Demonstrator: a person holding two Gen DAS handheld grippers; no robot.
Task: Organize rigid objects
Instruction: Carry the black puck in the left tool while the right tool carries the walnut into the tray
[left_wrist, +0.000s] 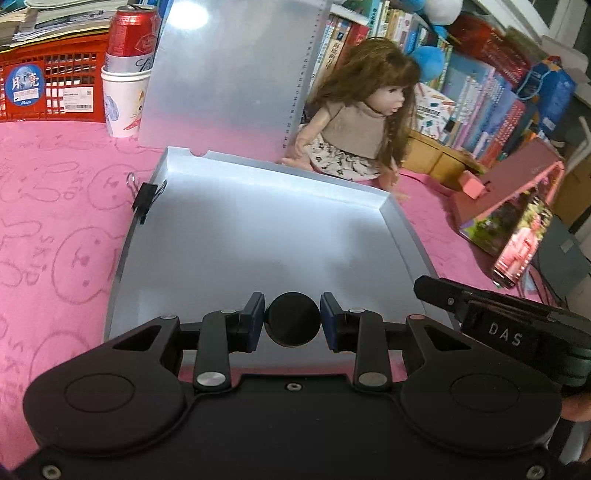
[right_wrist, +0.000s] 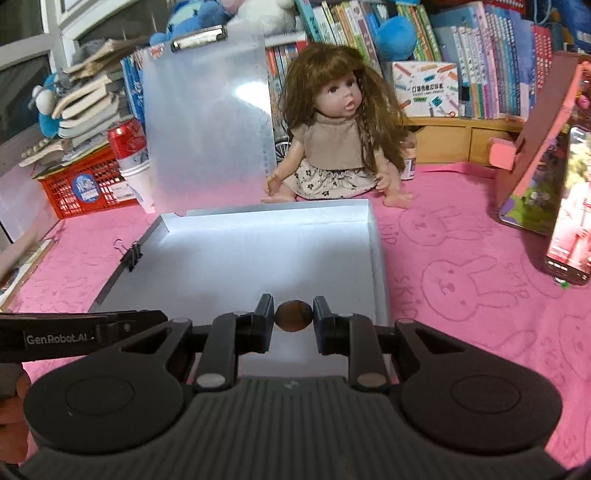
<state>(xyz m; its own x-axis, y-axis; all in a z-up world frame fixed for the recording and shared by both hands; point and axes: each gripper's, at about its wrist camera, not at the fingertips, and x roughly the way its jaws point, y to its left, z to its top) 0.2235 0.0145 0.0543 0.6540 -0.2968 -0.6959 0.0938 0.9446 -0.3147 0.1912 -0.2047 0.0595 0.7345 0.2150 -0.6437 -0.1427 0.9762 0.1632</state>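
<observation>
An open translucent white plastic case (left_wrist: 258, 229) lies on the pink cloth, its lid (left_wrist: 229, 74) standing upright at the back; it also shows in the right wrist view (right_wrist: 258, 251). My left gripper (left_wrist: 293, 325) is shut on a round black disc (left_wrist: 293, 324) held over the case's near edge. My right gripper (right_wrist: 293, 316) is shut on a small brown oval nut-like object (right_wrist: 293, 315), also over the case's near edge. The right gripper's body shows at the lower right of the left wrist view (left_wrist: 498, 317); the left gripper's body shows at the lower left of the right wrist view (right_wrist: 81, 332).
A black binder clip (left_wrist: 146, 201) grips the case's left wall. A doll (right_wrist: 332, 129) sits behind the case. A red can in a paper cup (left_wrist: 127, 70) and a red crate (left_wrist: 51, 88) stand back left. Books (right_wrist: 480, 55) line the back; a phone on a pink stand (right_wrist: 569, 206) is at right.
</observation>
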